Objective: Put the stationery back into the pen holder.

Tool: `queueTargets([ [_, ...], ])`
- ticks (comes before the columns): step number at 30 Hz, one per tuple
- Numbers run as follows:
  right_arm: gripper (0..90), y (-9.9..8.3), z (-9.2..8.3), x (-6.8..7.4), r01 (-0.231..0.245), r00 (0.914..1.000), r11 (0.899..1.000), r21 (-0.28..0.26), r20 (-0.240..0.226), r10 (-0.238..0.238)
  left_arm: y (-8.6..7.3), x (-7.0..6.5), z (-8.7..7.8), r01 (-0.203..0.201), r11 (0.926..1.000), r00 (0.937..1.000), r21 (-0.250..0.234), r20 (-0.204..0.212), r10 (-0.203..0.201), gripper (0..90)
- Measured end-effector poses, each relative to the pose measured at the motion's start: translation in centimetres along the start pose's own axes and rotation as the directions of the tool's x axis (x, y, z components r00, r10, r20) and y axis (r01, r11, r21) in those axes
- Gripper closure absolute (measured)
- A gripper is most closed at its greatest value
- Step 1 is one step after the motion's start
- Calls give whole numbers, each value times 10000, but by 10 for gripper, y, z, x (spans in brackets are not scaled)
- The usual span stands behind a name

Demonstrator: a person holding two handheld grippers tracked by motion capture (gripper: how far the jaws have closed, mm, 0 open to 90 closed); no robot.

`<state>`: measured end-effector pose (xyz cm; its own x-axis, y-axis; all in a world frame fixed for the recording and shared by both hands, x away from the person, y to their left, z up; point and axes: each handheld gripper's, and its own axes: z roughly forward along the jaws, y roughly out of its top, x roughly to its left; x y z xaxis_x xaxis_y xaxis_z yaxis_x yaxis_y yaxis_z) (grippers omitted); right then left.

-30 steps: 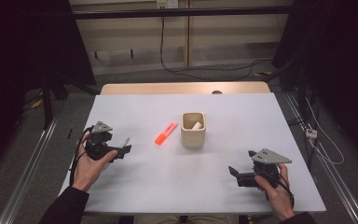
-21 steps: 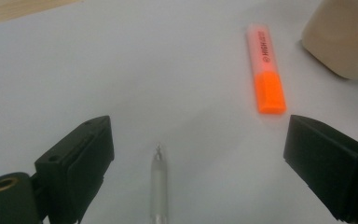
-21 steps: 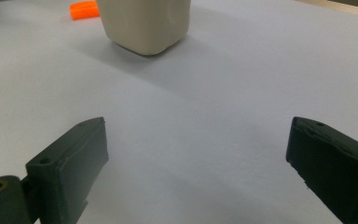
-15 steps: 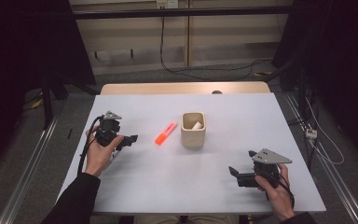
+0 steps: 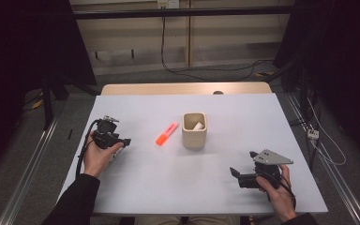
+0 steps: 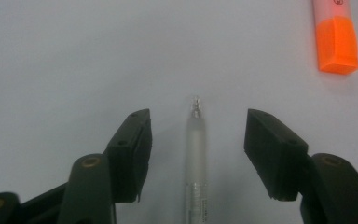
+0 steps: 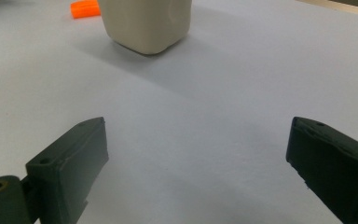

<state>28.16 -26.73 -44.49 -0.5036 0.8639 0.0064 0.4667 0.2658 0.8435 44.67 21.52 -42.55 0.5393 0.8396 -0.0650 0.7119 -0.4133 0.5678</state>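
Left gripper (image 6: 196, 140) straddles a clear pen (image 6: 195, 158) lying flat on the white table (image 5: 168, 187). Jaws have just been closing, gaps remain on both sides, pads not touching it. Orange highlighter (image 6: 335, 42) ahead-right of its jaws. Beige cup (image 7: 145, 23) ahead-left of right gripper (image 7: 200, 168), jaws wide apart, holding nothing.

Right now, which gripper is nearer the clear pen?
Left. The left gripper straddles the clear pen, jaws just closing, not touching it. The right gripper rests far across the table.
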Motion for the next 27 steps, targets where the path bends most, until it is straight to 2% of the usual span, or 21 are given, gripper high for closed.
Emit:
queueTargets([
  [8, 53, 0, 0, 0, 25, 10000, 10000, -1, -26, -25, -4, 1, 5, 65, 9977, 10000, 678, -8, -64, 604],
  [10, 52, 0, 0, 0, 28, 10000, 10000, 6, -30, -28, -4, 1, 6, 67, 9970, 9997, 770, -245, -49, 628],
  [13, 52, 0, 0, 0, 11, 10000, 10000, 15, -35, -11, -5, 1, 6, 54, 9954, 9999, 956, -113, -44, 683],
  [15, 52, 0, 0, 0, 19, 10000, 10000, 20, -23, -19, -5, 1, 8, 16, 9939, 10000, 1101, -42, -11, 693],
  [18, 52, 0, 0, 0, 15, 10000, 10000, 25, -33, -15, -4, -1, 8, 27, 9918, 9999, 1280, -172, -5, 704],
  [21, 52, 0, 0, 0, 46, 10000, 10000, 24, -42, -46, -4, -1, 9, 118, 9916, 9997, 1285, -212, -91, 723],
  [25, 52, 0, 0, 0, 25, 10000, 10000, 33, -13, -25, -2, 0, 10, -98, 9882, 9996, 1529, -230, 135, 745],
  [27, 52, 0, 0, 0, 13, 10000, 10000, 33, -2, -13, -1, 1, 11, 61, 9868, 9999, 1619, -105, -44, 761],
])
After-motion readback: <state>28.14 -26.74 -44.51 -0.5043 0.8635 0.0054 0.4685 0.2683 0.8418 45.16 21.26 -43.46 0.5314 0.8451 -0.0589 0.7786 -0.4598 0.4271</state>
